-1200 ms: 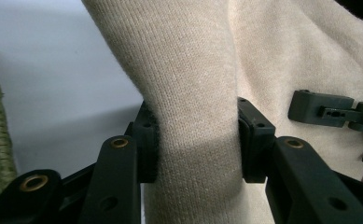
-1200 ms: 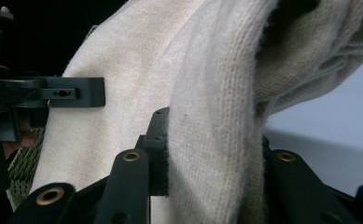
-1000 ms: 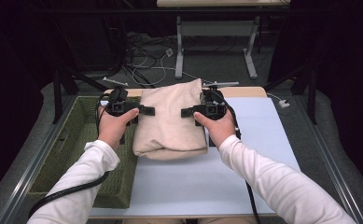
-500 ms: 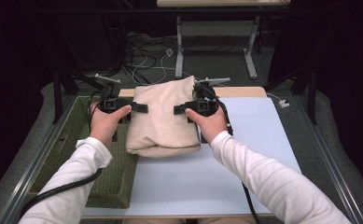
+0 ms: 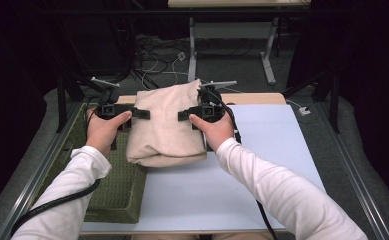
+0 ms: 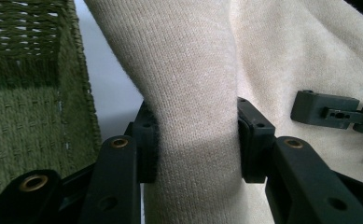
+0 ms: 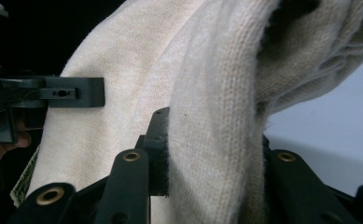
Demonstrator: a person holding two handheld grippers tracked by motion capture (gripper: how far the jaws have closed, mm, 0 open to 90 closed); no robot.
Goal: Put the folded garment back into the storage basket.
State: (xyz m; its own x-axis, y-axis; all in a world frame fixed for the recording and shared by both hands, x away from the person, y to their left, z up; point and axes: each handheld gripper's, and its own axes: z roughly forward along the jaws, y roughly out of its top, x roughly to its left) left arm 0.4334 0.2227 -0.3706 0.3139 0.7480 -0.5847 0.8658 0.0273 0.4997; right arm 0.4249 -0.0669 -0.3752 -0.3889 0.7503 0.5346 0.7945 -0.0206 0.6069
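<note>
A folded cream knitted garment [image 5: 166, 127] is lifted at its far end, its near fold resting on the white table [image 5: 272, 145]. My left gripper [image 5: 143, 113] is shut on the garment's left edge, and the knit [image 6: 195, 140] bunches thick between its black pads. My right gripper [image 5: 183, 115] is shut on the right edge, where a fold of the fabric [image 7: 216, 154] is pinched between its jaws. In the left gripper view the right gripper's finger [image 6: 326, 109] lies against the cloth. In the right gripper view the left gripper's finger [image 7: 74, 93] does the same.
A green woven basket [image 5: 114, 192] sits at the table's left side, partly under the garment's left edge; its wall [image 6: 25, 93] stands close beside my left gripper. A wooden strip [image 5: 254, 98] runs along the far edge. Cables and table legs lie on the floor beyond.
Both hands have carried the garment leftward and slightly up, so it now overlaps the basket's rim. Both grips stay the same.
</note>
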